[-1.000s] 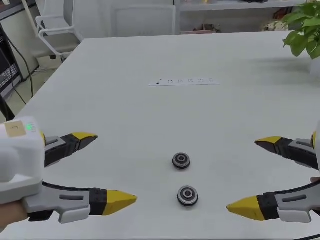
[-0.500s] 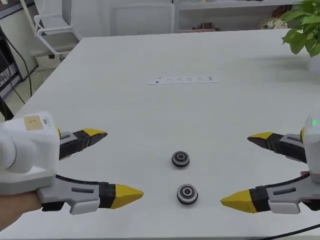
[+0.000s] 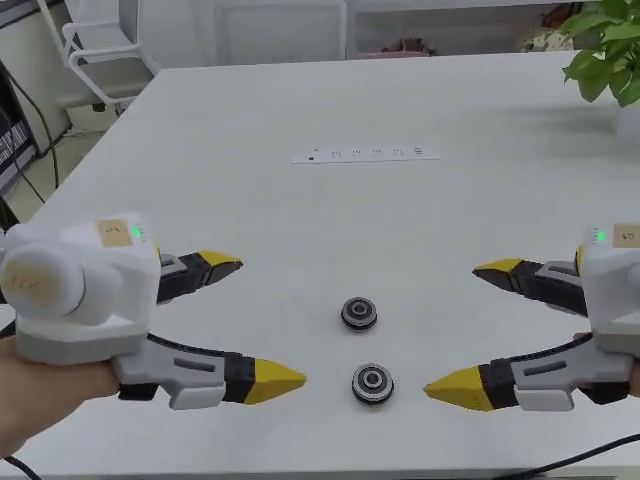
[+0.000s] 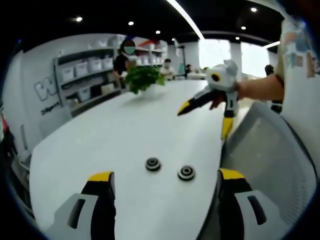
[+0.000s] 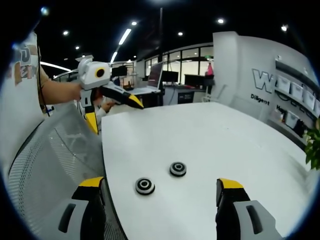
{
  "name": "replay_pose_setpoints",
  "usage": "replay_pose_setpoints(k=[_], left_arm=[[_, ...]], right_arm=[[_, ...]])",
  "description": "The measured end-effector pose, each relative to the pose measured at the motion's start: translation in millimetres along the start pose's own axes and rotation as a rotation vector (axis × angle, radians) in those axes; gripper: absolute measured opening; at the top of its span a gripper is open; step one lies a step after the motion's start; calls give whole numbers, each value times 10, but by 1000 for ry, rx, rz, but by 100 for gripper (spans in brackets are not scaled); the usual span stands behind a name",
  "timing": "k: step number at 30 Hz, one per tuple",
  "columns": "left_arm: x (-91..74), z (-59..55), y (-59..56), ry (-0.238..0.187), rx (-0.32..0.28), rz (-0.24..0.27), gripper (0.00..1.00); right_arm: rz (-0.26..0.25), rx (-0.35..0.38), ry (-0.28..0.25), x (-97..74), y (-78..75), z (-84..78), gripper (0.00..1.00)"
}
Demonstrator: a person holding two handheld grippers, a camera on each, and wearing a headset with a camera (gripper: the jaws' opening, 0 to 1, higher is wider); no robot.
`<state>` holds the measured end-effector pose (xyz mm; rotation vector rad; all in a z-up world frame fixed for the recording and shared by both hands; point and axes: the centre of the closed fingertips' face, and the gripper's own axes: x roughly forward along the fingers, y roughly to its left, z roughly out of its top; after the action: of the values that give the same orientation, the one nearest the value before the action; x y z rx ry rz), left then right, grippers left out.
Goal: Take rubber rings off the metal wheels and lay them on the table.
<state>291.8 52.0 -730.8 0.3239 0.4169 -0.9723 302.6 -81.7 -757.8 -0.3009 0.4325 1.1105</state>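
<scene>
Left gripper (image 3: 272,321) gapes, right gripper (image 3: 451,330) too, probably hovering.

White table (image 3: 200,150): near wheel (image 3: 372,383) & far wheel (image 3: 359,313) by front edge, apart; power strip (image 3: 365,154) mid-table.

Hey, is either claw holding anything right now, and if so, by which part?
Nothing is held. The left claw and right claw are both open, clear of the near wheel and far wheel lying on the table.
</scene>
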Motion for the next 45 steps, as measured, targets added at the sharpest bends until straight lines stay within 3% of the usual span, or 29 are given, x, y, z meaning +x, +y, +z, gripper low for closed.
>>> replay_pose_setpoints(k=[16,34,45], left_arm=[[284,-75,-41,42,36,-67,76],[574,-218,-194,82,23,-159,68],[717,-276,-214,95,-7,-184,61]], right_arm=[[56,-23,2,186,-23,-103,82],[117,-37,28,374,29,-271,70],[148,-34,57,499,75,-417,62]])
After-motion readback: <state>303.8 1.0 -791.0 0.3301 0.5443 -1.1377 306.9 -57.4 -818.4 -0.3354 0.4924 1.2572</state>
